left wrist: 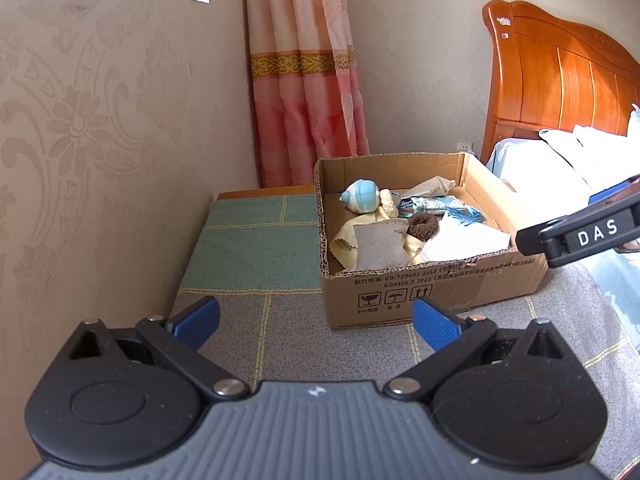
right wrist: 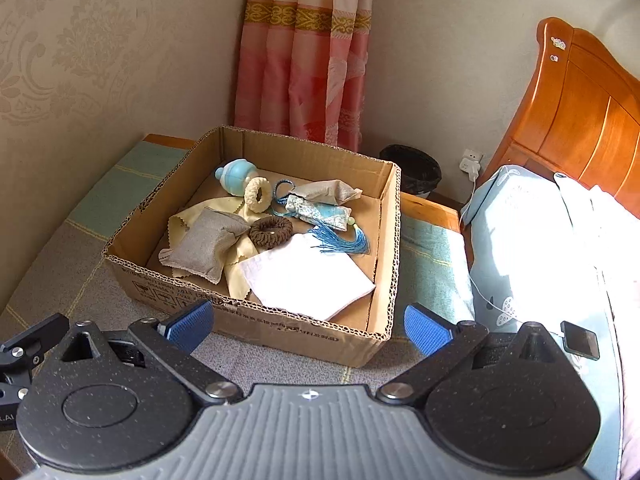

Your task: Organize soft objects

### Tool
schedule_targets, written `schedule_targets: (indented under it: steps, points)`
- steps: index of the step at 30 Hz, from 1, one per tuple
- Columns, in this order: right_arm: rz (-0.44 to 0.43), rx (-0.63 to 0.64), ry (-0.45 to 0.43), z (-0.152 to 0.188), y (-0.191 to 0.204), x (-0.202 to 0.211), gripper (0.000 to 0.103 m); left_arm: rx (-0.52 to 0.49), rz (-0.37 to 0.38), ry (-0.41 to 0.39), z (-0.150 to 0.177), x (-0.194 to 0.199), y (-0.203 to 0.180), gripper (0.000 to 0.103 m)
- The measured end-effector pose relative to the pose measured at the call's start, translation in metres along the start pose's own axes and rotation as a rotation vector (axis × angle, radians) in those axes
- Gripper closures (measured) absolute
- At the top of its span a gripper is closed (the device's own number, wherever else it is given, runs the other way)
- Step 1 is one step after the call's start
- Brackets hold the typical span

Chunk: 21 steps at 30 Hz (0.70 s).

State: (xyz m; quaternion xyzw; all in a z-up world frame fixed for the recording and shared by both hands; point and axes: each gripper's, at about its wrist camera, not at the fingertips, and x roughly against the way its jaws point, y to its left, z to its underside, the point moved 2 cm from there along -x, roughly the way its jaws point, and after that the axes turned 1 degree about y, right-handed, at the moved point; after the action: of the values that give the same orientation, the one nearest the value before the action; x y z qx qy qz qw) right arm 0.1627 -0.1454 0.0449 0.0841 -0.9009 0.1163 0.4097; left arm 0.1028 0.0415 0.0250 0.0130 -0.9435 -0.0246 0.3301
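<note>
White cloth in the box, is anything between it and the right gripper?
Only the cardboard box's near wall stands between them. The right gripper is open and outside it, while the white cloth lies just inside, uncovered from above except where blue tassel strands overlap its far edge.

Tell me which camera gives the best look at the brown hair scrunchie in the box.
The right wrist view. It looks down into the cardboard box, so the brown scrunchie shows as a full ring with its centre hole, between the grey pouch and the white cloth. The left wrist view is lower and shows the scrunchie edge-on, partly hidden.
</note>
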Motion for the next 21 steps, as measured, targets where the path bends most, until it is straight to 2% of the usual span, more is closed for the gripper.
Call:
schedule_targets:
  steps: [9, 13, 21]
  points:
    - [0.060, -0.142, -0.041, 0.056, -0.006, 0.034, 0.000, -0.027, 0.009, 0.073, -0.004, 0.000, -0.018, 0.001]
    - [0.073, -0.170, -0.050, 0.064, -0.007, 0.040, 0.000, -0.027, 0.022, 0.090, -0.006, 0.003, -0.023, 0.001]
    - [0.074, -0.190, -0.076, 0.065, -0.009, 0.047, 0.000, -0.033, 0.024, 0.075, -0.009, 0.011, -0.030, 0.001]
